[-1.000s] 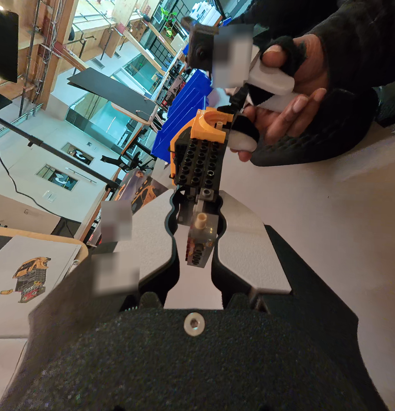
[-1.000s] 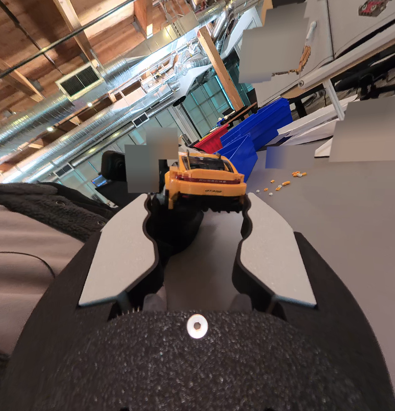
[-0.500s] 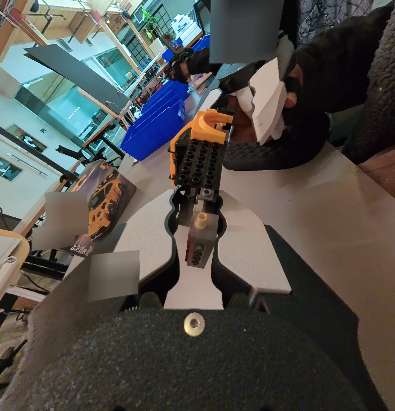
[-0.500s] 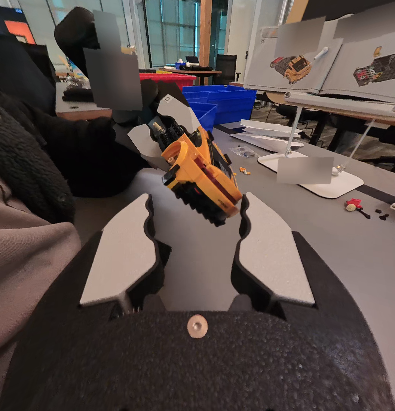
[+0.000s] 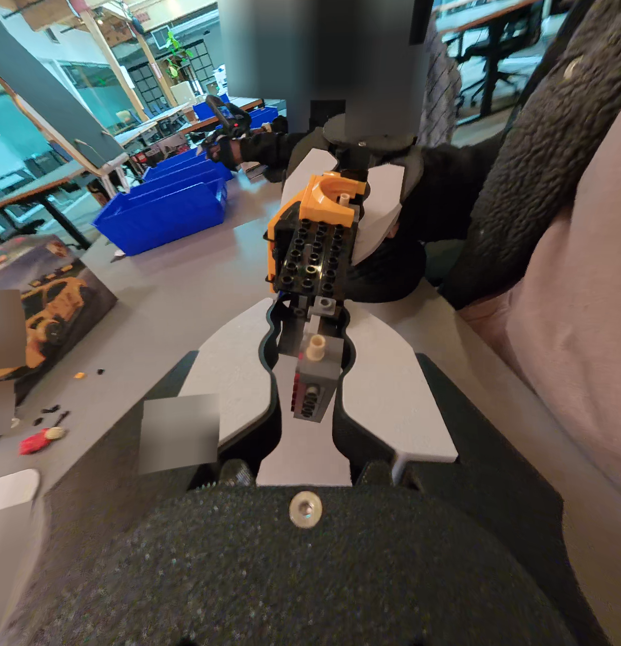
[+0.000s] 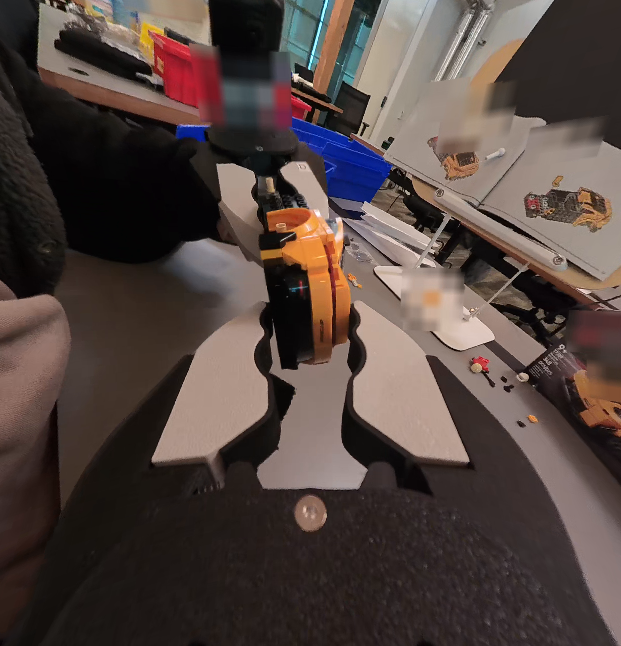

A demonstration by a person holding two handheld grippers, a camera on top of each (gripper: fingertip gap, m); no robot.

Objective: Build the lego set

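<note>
Grippers meet at either end of the orange and black lego car, which hangs in the air above the grey table. In the left wrist view, the left gripper is clenched on the car's grey and black end, its pale fingers pressed to both sides of the brick stack, and the car's black studded underside faces the camera. At twelve o'clock from that grasp, the right gripper faces back along the car with its fingers flanking the orange wheel arch.

In the right wrist view, the right gripper has the car's orange end between its fingers. The finger at three o'clock looks to be touching the orange side, while a narrow gap shows beside the black face at nine o'clock, so I cannot tell whether this claw is truly gripping or only closing in. Beyond the car, at twelve o'clock, the left gripper clamps the far end.

On the table at two o'clock in the right wrist view, an open instruction booklet rests on a white stand. At three o'clock, the printed set box lies near small loose pieces. Blue bins sit at ten o'clock in the left wrist view.
</note>
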